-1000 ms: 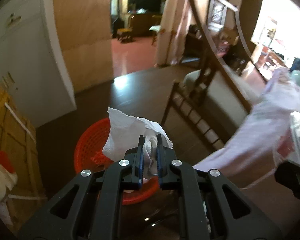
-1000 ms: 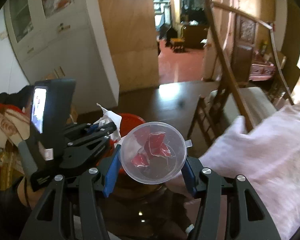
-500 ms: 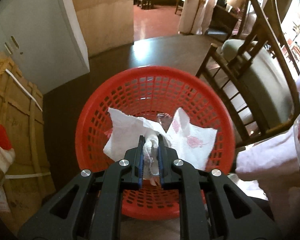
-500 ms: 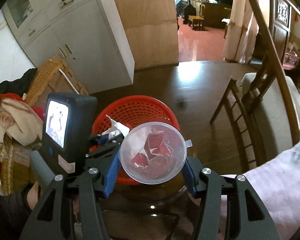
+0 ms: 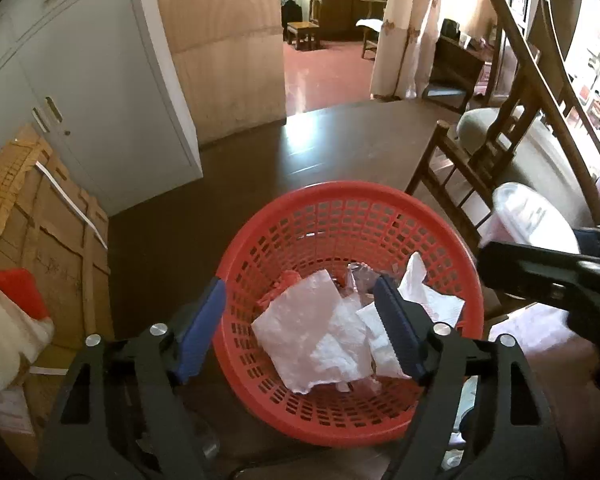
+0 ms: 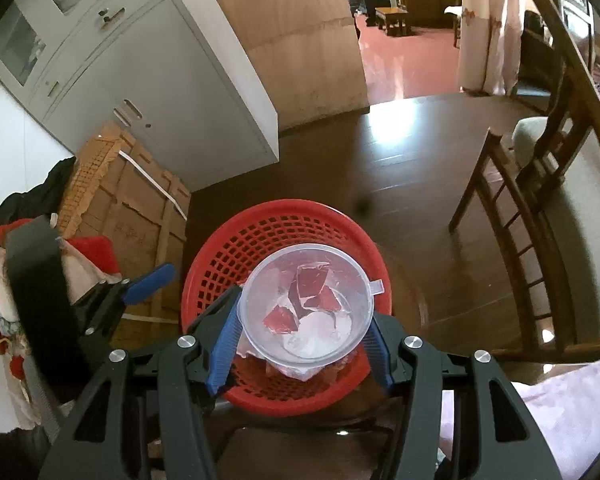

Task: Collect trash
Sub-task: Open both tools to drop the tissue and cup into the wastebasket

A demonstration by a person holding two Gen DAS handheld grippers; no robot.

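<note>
A red mesh basket [image 5: 340, 216] stands on the dark floor, also in the right wrist view [image 6: 268, 220]. White paper napkins [image 5: 320, 336] lie crumpled inside it. My left gripper [image 5: 300, 320] is open and empty above the basket, its blue pads wide apart. My right gripper [image 6: 304, 312] is shut on a clear plastic cup [image 6: 306, 300] with red scraps inside, held over the basket. The cup also shows at the right of the left wrist view [image 5: 528, 216].
A wooden chair [image 6: 540, 200] with a grey cushion stands to the right. A cardboard box [image 6: 132, 200] and a pile of clothes [image 6: 4, 280] sit to the left, by a grey cabinet [image 6: 140, 80]. A doorway opens at the back.
My left gripper opened and let the napkin drop into the basket. Both grippers moved over the basket and tilted down; the cup is now above it.
</note>
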